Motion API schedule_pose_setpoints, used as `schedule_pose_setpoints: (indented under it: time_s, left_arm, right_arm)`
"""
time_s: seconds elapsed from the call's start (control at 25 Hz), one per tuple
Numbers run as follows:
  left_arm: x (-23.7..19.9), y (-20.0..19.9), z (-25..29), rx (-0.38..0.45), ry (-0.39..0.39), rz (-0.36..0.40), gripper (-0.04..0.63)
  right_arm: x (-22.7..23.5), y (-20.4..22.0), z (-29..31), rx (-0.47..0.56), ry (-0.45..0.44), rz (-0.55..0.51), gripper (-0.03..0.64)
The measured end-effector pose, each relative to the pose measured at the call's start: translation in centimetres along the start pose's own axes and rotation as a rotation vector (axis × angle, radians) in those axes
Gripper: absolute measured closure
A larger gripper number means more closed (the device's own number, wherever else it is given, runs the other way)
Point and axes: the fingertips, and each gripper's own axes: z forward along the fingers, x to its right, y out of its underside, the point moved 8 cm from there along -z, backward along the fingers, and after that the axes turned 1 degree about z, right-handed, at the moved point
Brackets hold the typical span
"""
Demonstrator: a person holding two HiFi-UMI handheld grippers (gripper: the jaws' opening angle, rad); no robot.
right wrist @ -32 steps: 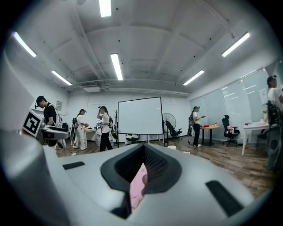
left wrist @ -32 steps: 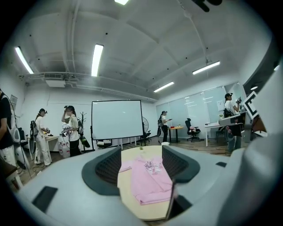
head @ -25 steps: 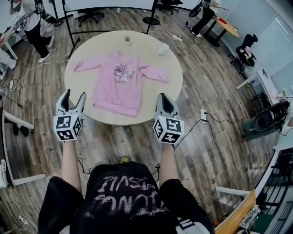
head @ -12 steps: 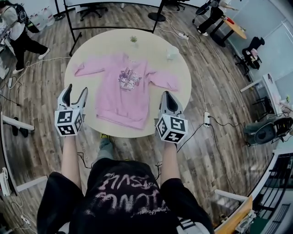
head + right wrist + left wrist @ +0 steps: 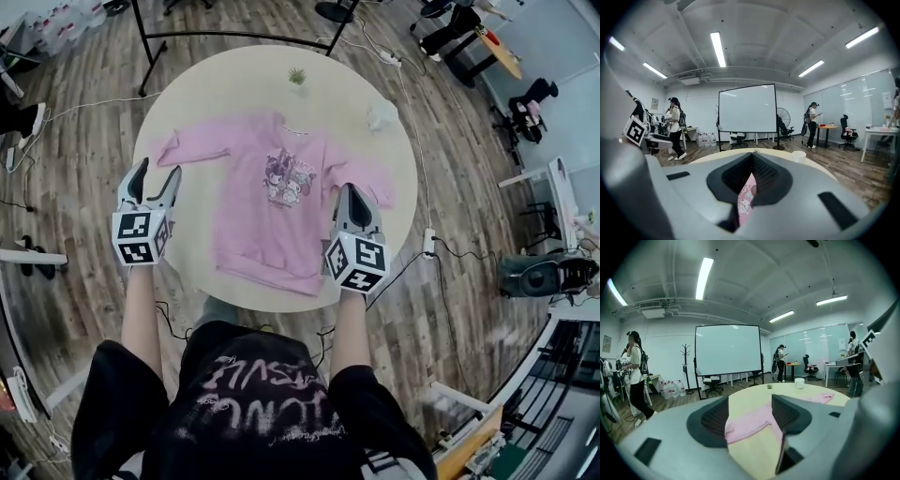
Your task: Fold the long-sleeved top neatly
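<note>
Head view: a pink long-sleeved top (image 5: 272, 206) lay spread flat on a round, pale worktop (image 5: 234, 84). Its cartoon print faced up and both sleeves reached outward. Beyond the top's collar stood a small potted plant (image 5: 297, 75). Beyond the top's right sleeve (image 5: 370, 178) sat a white cup (image 5: 382, 114). The left claw (image 5: 157, 169) hovered just beside the top on the person's left, near the left sleeve (image 5: 192, 147), with its jaws wide and nothing between them. The right claw (image 5: 349, 189) hung over the top's right side, near the right sleeve, with its jaws together.

Left gripper view: the jaws stood well apart and empty. In the gap between them, farther off, the top's left sleeve (image 5: 745, 423) lay untouched on the worktop. The white cup showed beyond the top.

Right gripper view: the jaws were pressed together and gripped nothing. Only a thin strip of the top's print (image 5: 746, 199) showed through the slit between them, lying beyond the claw. A whiteboard (image 5: 747, 108) stood far beyond the top.

Judging by how the garment lay, no fold had been made. The sleeves had yet to be brought in and the body doubled over, so the whole task remained.
</note>
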Motion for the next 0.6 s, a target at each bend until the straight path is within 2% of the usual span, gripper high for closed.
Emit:
schedule_pose_setpoints:
  time_s: [0.32,0.6]
  left_arm:
    - [-4.7,3.4,7.7,-0.118,0.048,0.01,0.31]
    - [-7.3,7.9,13.5,-0.22,0.091,0.033,0.311]
  right_arm:
    - [-2.7,1.8,7.7,-0.084,0.026,0.007,0.612]
    - [-4.5,4.1,11.9,-0.159,0.053,0.001,0.612]
